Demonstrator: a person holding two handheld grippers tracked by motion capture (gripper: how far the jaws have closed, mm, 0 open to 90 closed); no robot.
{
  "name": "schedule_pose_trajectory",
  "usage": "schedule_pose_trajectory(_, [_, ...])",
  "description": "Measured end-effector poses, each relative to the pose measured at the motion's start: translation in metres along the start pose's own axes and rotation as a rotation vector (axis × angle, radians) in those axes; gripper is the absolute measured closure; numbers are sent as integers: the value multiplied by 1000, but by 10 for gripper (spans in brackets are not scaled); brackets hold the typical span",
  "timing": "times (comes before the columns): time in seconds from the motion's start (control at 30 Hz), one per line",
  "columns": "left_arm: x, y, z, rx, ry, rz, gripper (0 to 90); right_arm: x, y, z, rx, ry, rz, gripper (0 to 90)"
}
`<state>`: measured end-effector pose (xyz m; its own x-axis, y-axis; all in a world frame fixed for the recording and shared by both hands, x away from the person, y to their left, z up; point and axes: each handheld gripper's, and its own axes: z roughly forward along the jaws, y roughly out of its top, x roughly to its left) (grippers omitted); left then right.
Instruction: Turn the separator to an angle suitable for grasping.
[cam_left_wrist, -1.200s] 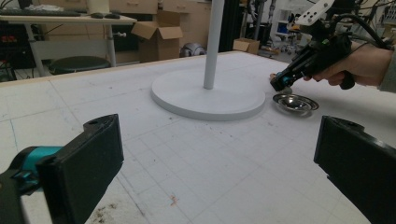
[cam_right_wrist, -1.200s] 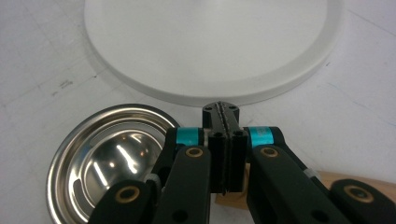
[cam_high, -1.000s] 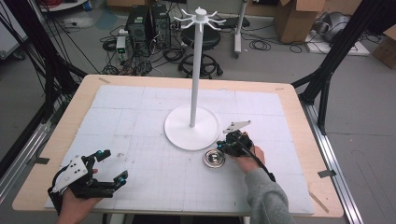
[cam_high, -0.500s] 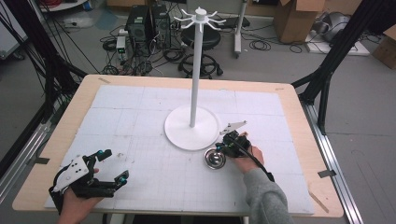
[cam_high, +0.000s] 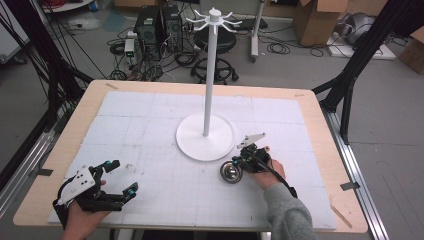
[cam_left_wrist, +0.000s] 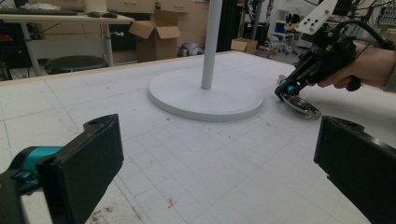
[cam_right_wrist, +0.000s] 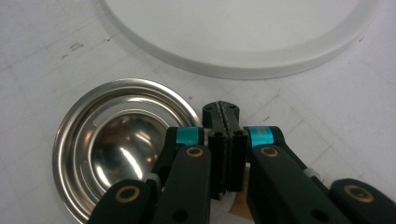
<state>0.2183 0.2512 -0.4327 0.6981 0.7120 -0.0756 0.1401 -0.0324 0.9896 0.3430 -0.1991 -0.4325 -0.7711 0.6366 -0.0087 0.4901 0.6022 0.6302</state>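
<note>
A small shiny metal bowl (cam_high: 231, 172) lies on the white mat just in front of the white stand's round base (cam_high: 205, 137). My right gripper (cam_high: 235, 162) rests at the bowl's right rim, pointing left. In the right gripper view its jaws (cam_right_wrist: 222, 112) are pressed together beside the bowl (cam_right_wrist: 116, 144), and I see nothing between them. My left gripper (cam_high: 122, 176) sits at the front left of the mat, its jaws wide apart and empty. The left gripper view looks between its jaws (cam_left_wrist: 219, 158) toward the bowl (cam_left_wrist: 302, 105) and the right gripper (cam_left_wrist: 284, 91).
The stand's tall white pole (cam_high: 209, 75) rises from the base and ends in a ring of hooks (cam_high: 214, 19). The white gridded mat (cam_high: 150, 115) covers most of the wooden table (cam_high: 320, 130). Black frame struts (cam_high: 350, 75) flank the table.
</note>
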Motion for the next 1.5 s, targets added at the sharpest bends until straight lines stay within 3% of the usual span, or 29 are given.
schedule_pose_trajectory(0.5, [-1, 0, 1, 2, -1, 1, 18, 9, -21, -16, -21, 36, -23, 900])
schedule_pose_trajectory(0.97, [-2, 1, 2, 2, -2, 2, 18, 18, -54, -41, -46, 83, -54, 900])
schedule_pose_trajectory(1.5, [-4, 1, 4, 8, -6, 7, 19, 18, -77, -57, -43, 122, -38, 900])
